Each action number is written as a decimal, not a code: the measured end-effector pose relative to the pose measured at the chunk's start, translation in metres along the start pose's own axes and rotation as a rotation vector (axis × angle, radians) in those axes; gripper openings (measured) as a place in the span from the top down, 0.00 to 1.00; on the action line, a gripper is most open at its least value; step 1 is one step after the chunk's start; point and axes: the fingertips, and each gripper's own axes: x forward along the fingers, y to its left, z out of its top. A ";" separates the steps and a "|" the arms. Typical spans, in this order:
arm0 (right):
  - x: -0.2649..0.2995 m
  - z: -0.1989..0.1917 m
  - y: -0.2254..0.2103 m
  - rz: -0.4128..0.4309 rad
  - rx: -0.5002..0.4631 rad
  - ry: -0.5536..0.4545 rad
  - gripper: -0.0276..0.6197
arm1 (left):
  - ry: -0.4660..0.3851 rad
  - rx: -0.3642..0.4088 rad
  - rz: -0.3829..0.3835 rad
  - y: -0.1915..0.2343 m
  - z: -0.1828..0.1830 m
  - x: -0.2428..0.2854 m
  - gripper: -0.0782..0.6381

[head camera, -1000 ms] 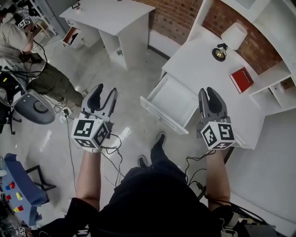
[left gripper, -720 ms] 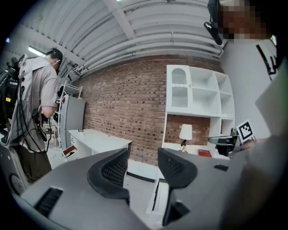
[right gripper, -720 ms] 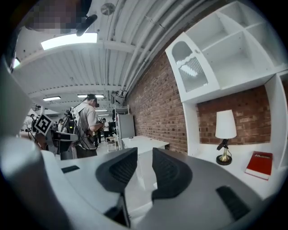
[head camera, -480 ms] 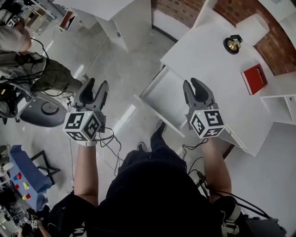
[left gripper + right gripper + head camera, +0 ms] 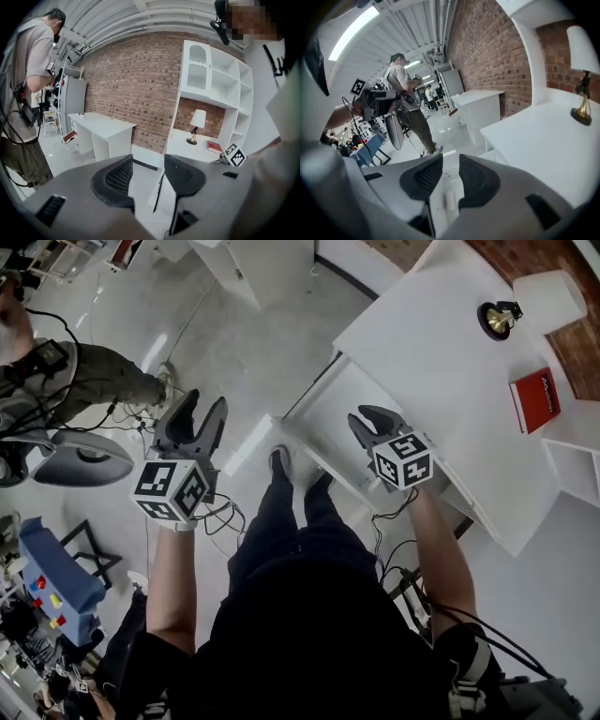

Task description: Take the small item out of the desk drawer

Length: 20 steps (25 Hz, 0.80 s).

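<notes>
The white desk has its drawer pulled out toward me. My right gripper tips down over the drawer's near right part. Its jaws have just opened a little and nothing is gripped between them. In the right gripper view, a small white cylinder-like item shows through the gap of the right gripper, lying on the white drawer bottom. My left gripper hangs open over the floor left of the drawer. In its own view the left gripper holds nothing.
A brass lamp and a red book sit on the desk. My shoes stand by the drawer front. At the left are a person, an office chair and a blue cart.
My right gripper has dropped and tipped downward, from beside the drawer front to over the drawer. The left gripper has sunk a little and stays over the floor.
</notes>
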 end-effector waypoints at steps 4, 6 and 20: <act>0.033 -0.056 -0.005 0.048 0.037 0.172 0.79 | 0.086 -0.004 -0.063 0.012 -0.028 0.025 0.62; 0.045 -0.079 -0.008 0.065 0.043 0.234 0.79 | 0.122 0.004 -0.084 0.014 -0.037 0.037 0.62; 0.117 -0.217 -0.012 0.197 -0.047 0.561 0.79 | 0.280 0.011 -0.124 0.025 -0.096 0.065 0.62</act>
